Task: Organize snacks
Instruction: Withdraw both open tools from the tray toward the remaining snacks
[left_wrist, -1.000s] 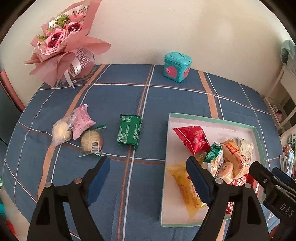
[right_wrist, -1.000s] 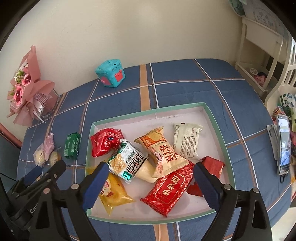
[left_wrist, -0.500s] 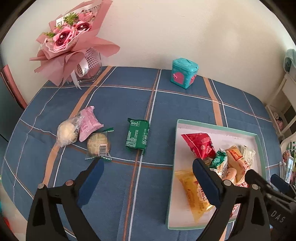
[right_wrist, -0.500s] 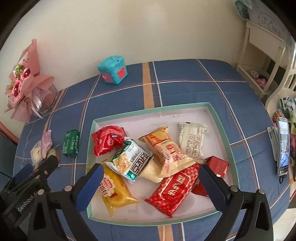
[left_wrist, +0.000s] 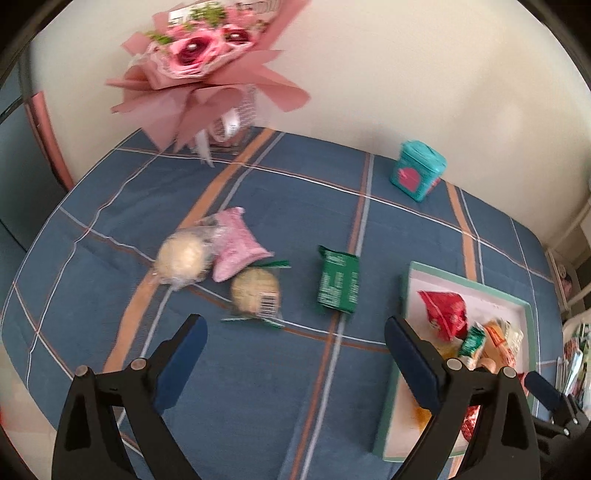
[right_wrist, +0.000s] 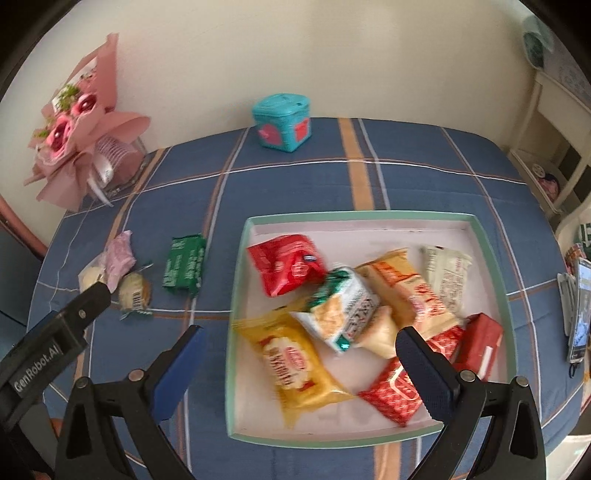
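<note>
On the blue plaid cloth lie a green packet (left_wrist: 338, 283), a round cookie in clear wrap (left_wrist: 255, 291), a pink packet (left_wrist: 234, 248) and a pale round cake in clear wrap (left_wrist: 182, 257). My left gripper (left_wrist: 295, 363) is open and empty, above the cloth just in front of them. A green-rimmed white tray (right_wrist: 239, 280) holds several snack packets, among them a red one (right_wrist: 286, 263) and a yellow one (right_wrist: 291, 363). My right gripper (right_wrist: 301, 365) is open and empty over the tray's near left part. The loose snacks also show in the right wrist view, with the green packet (right_wrist: 184, 264) nearest the tray.
A pink flower bouquet (left_wrist: 203, 66) stands at the back left by the wall. A teal tin (right_wrist: 282, 122) stands at the back middle. A phone (right_wrist: 580, 310) lies at the right table edge. White shelving (right_wrist: 554, 147) stands to the right.
My left gripper has swung left and forward, so the loose snacks now sit ahead of it. My right gripper has also shifted left, toward the tray's left side. Both stay open.
</note>
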